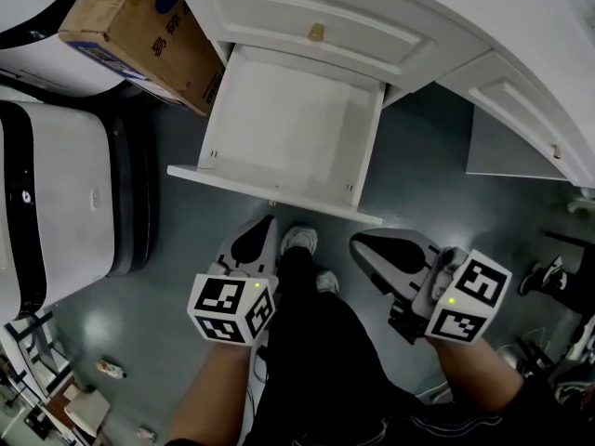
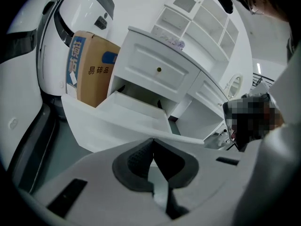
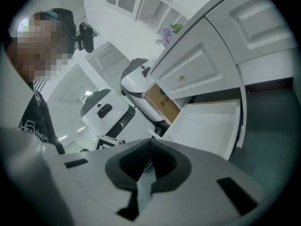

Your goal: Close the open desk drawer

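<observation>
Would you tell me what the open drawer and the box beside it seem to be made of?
Drawer: probably painted wood or fibreboard, with a smooth white finish and thin flat panels; the paint hides any grain. Box: cardboard, matt brown, with folded edges and blue print.

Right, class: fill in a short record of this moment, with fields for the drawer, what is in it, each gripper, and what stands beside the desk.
drawer: pulled out of the white desk, open
contents: nothing visible inside
left gripper: jaws together, empty, close to the drawer front
right gripper: jaws together, empty, below the drawer's corner
beside desk: cardboard box, left of the drawer
</observation>
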A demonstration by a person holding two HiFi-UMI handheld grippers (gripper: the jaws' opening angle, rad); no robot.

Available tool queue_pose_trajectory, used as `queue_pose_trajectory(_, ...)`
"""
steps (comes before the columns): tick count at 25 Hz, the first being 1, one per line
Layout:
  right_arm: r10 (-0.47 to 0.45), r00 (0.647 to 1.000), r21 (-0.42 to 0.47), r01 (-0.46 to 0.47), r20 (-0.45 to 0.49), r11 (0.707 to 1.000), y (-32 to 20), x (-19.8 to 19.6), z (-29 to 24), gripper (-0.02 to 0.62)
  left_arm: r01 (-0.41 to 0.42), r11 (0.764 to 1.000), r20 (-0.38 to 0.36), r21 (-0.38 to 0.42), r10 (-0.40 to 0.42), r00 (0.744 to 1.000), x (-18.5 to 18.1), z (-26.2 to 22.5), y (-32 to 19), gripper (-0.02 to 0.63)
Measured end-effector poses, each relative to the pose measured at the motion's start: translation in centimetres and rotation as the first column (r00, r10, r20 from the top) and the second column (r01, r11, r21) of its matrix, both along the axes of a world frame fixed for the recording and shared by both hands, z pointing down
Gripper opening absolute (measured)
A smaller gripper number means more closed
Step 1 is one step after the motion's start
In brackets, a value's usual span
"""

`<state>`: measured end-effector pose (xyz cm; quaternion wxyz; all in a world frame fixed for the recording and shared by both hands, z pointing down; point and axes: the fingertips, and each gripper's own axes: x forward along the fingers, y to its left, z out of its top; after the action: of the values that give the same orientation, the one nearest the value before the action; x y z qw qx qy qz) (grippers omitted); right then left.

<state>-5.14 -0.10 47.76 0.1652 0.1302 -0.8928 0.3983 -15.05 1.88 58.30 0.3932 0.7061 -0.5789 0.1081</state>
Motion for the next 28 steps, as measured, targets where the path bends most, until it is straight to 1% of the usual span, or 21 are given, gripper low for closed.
queue_pose_trajectory(4, 0.012, 1.000, -0.021, -0.012, -0.004, 1.000, -0.2, 0.2, 1.0, 0.006, -0.011, 1.000, 0.025, -0.024, 0.011, 1.000, -0.3, 1.6, -0.6, 0.005)
queue_pose_trajectory(9, 0.028, 1.000, -0.047, -0.028, -0.009, 0.999, -0.1, 0.8, 1.8, 0.006, -0.009, 0.999, 0.022, -0.043, 0.009, 1.000, -0.2, 2.7, -1.4, 0.005)
queue_pose_trajectory(18, 0.058, 0.998, -0.081, -0.059, -0.014, 0.995, -0.1, 1.8, 2.8, 0.006, 0.001, 0.998, 0.013, -0.062, -0.001, 1.000, -0.2, 3.1, -2.1, 0.005)
queue_pose_trajectory(25, 0.072, 0.997, -0.084, -0.072, -0.007, 0.994, -0.6, 1.7, 3.0, 0.006, 0.005, 0.998, 0.009, -0.062, -0.005, 1.000, -0.2, 3.1, -2.4, 0.005)
queue_pose_trajectory(28, 0.069, 0.997, -0.076, -0.070, -0.018, 0.995, -0.7, 1.8, 3.3, 0.006, 0.003, 0.998, 0.008, -0.063, -0.003, 1.000, -0.2, 3.1, -2.7, 0.005)
